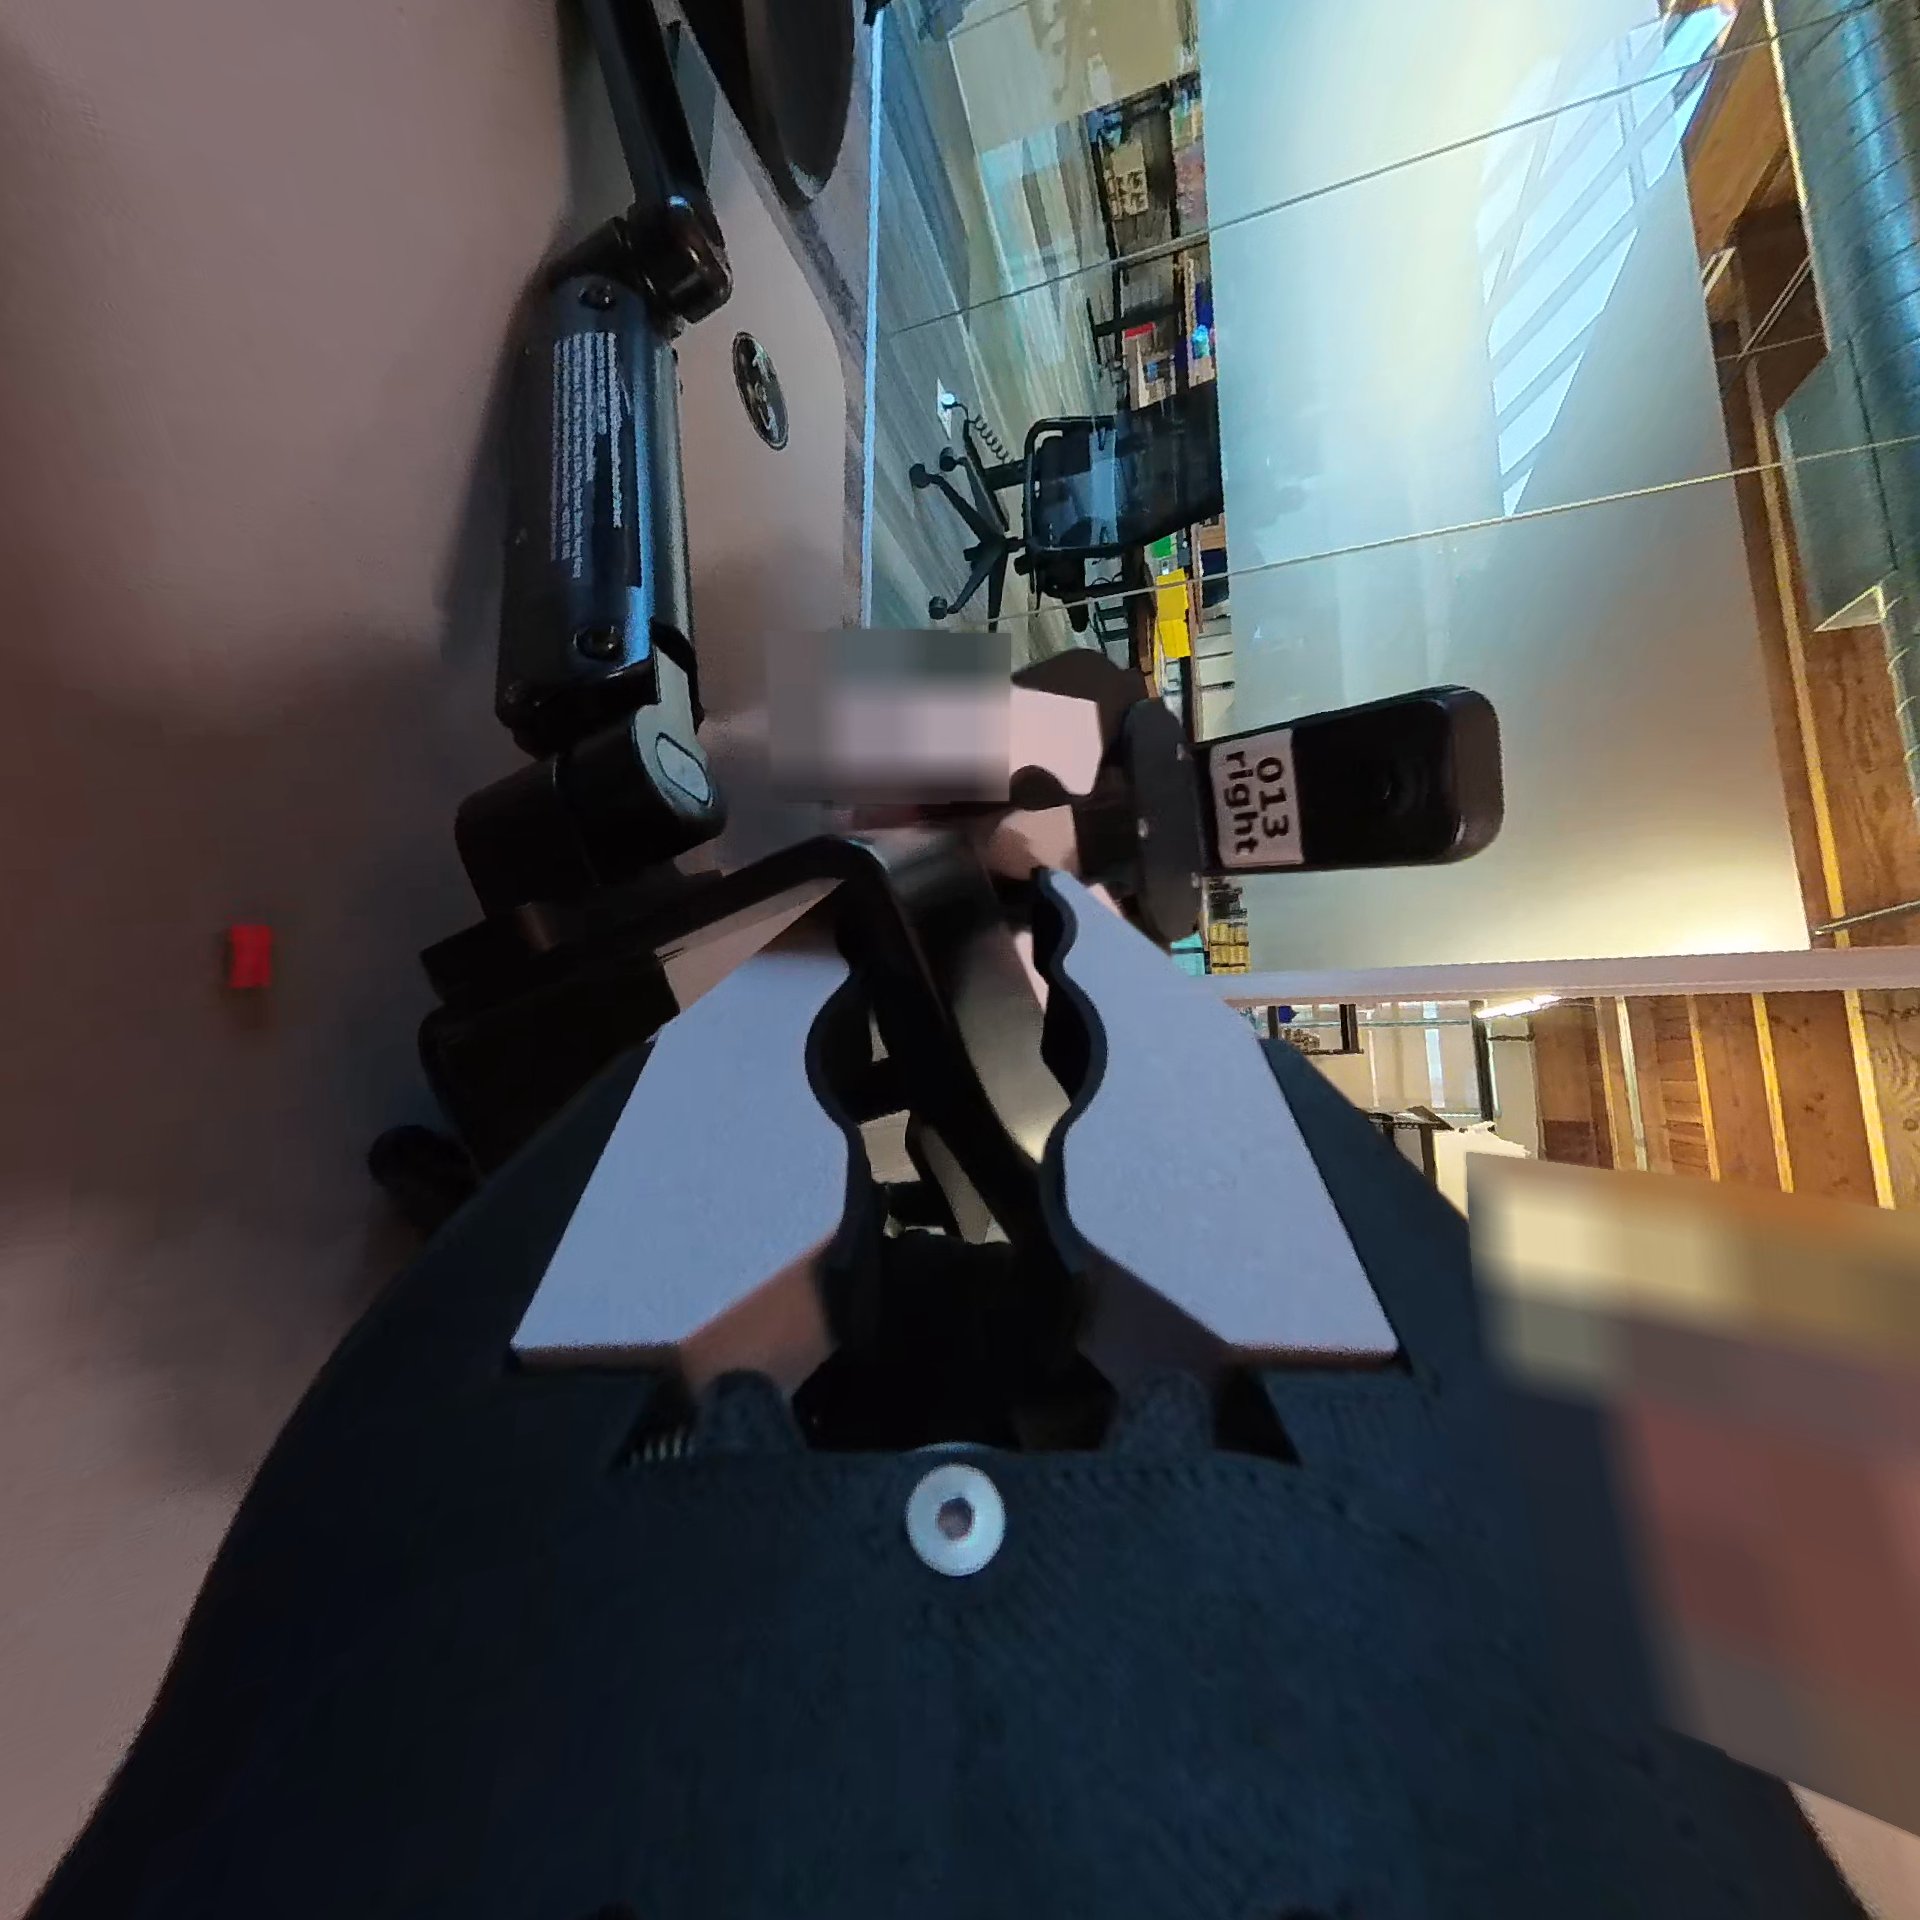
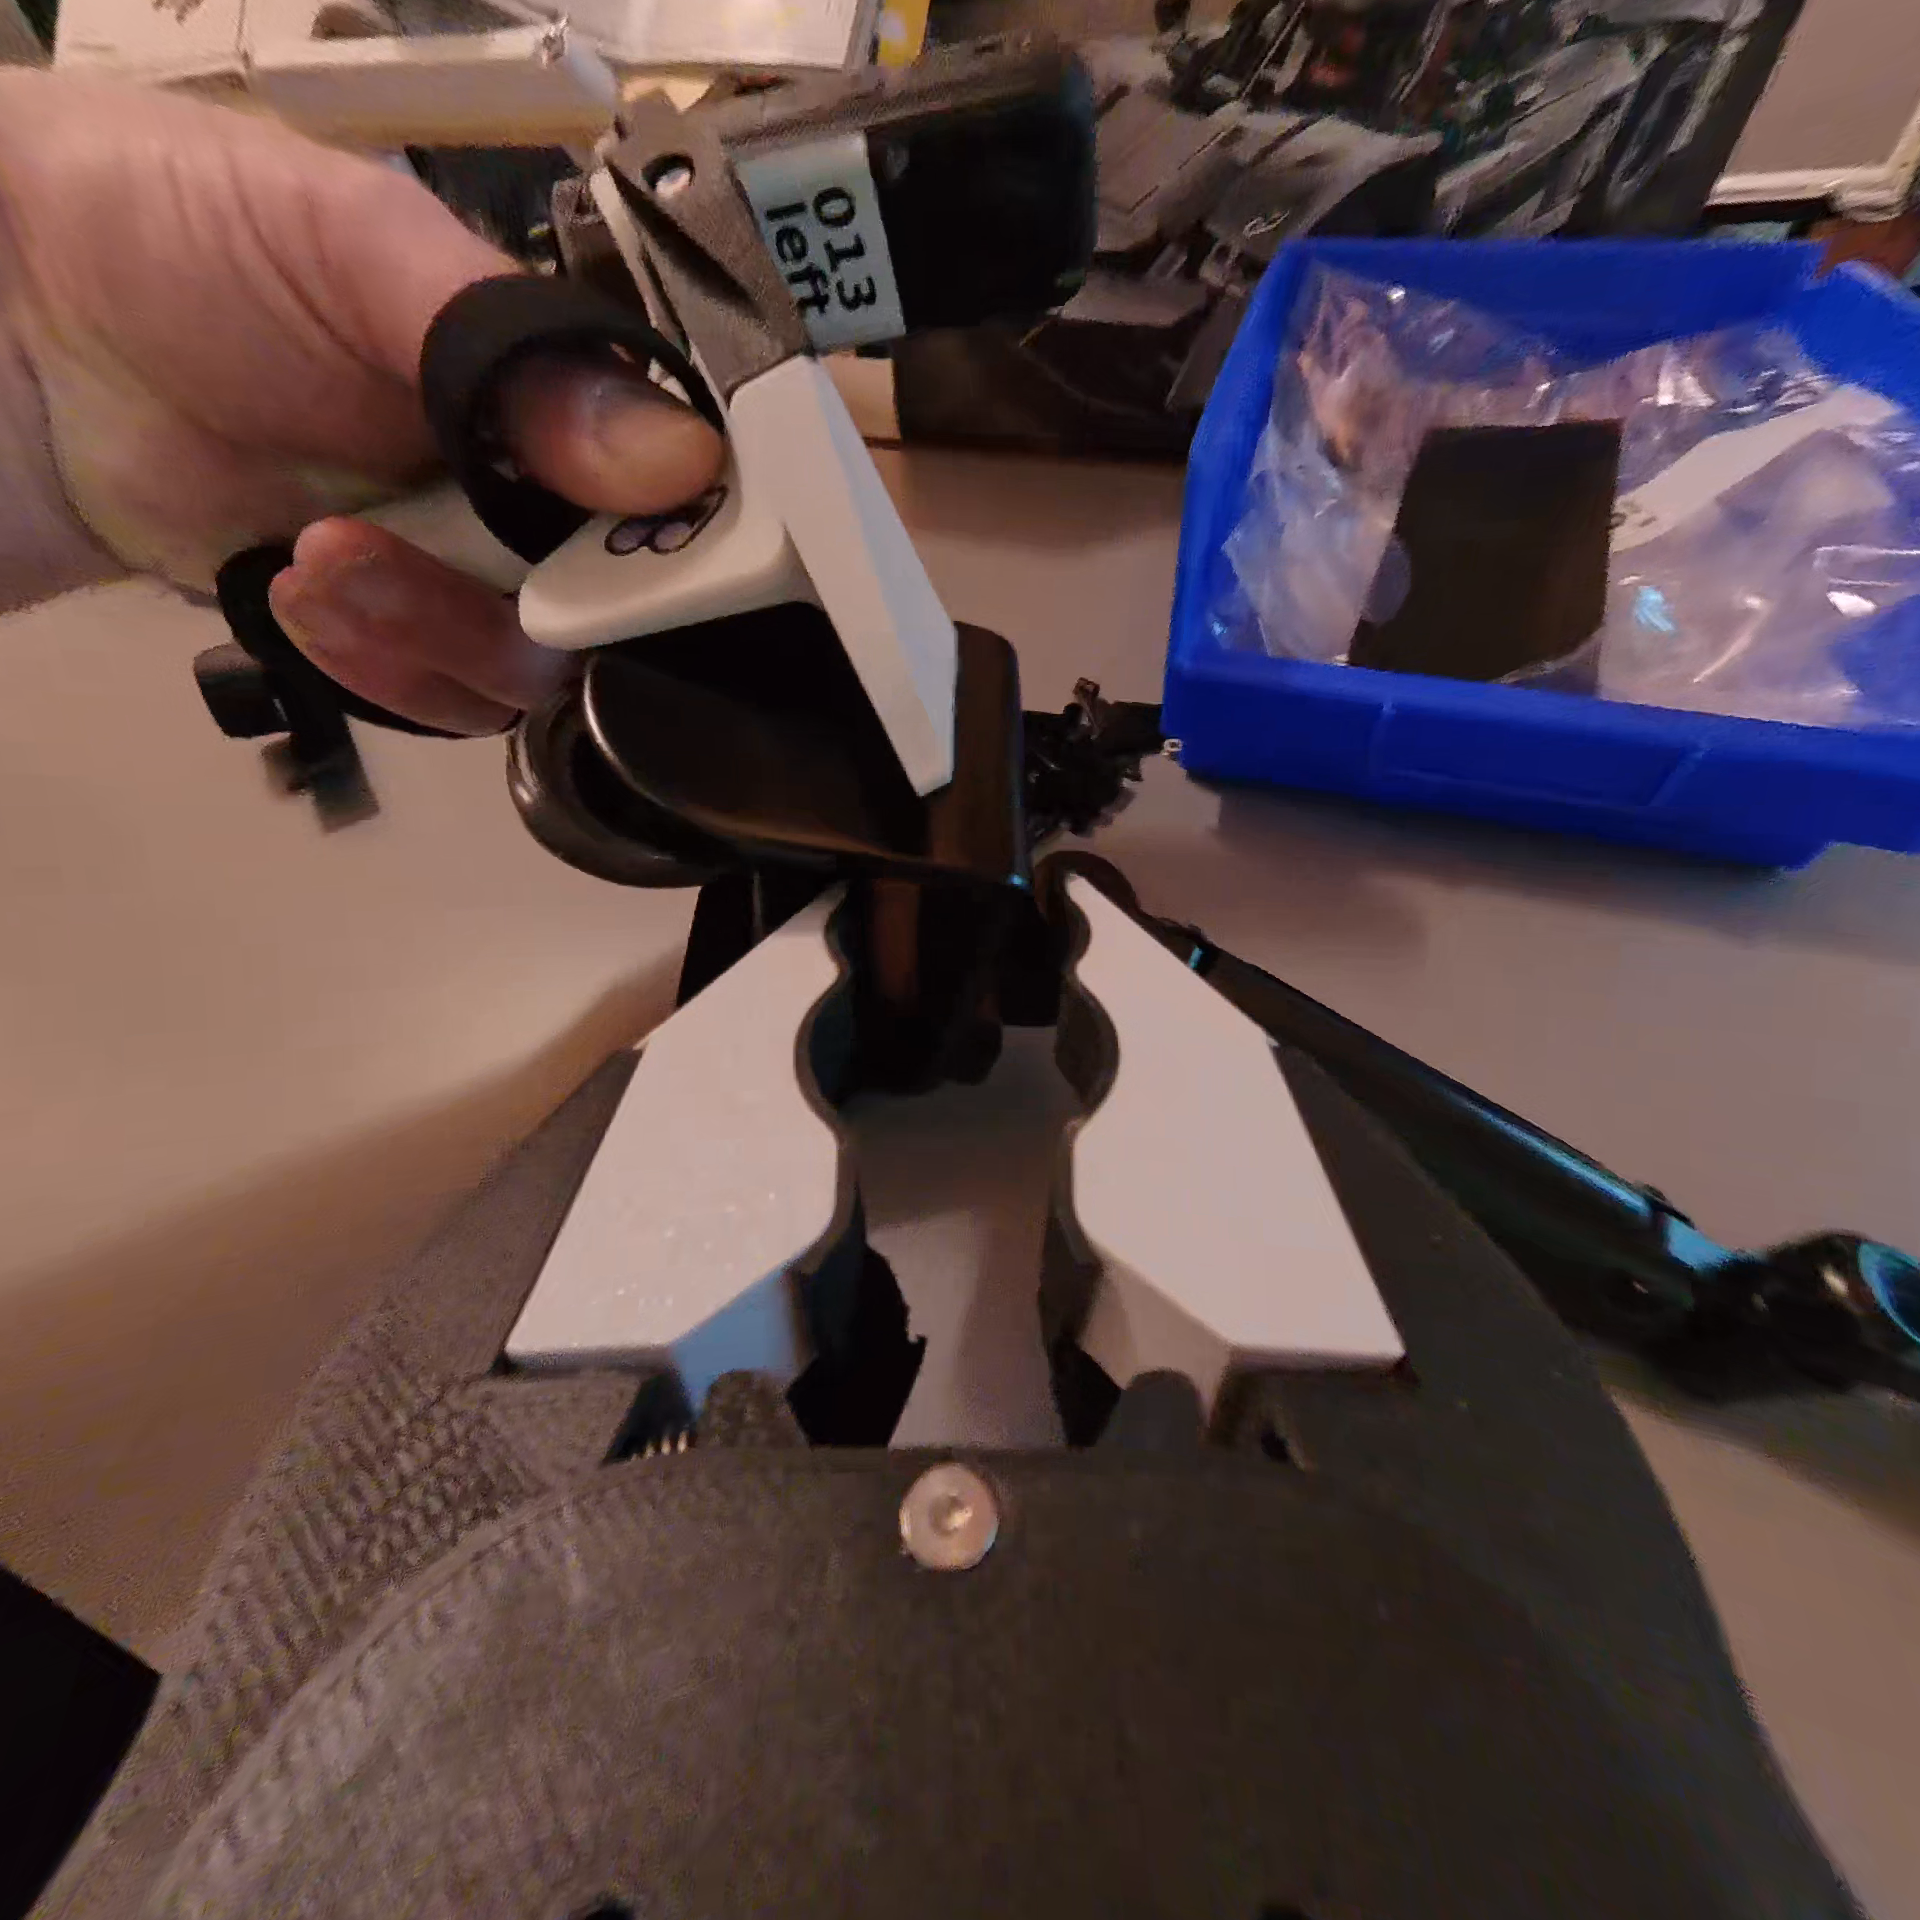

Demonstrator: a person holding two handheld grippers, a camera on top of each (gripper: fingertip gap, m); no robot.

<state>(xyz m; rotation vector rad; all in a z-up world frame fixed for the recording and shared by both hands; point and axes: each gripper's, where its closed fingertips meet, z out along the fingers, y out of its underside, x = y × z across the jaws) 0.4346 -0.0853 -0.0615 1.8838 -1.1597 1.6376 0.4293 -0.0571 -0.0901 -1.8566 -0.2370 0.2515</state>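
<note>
Your two grippers fill both views: left gripper [image 1: 945, 899] and right gripper [image 2: 945, 888], each with two white fingers pinching one black bracket [image 2: 790, 769] from opposite sides, jaws pressed against it. The bracket is held just above one pale table [image 2: 1351, 987]. One hand [image 2: 208, 343] holds the left gripper's handle, two fingers through black loops. One blue bin [image 2: 1455, 748] sits on the table to the right, holding clear plastic bags and one black block [image 2: 1496, 540]. One black hinged arm [image 1: 592, 499] joins the bracket. One small red piece [image 1: 249, 954] lies well apart from it.
</note>
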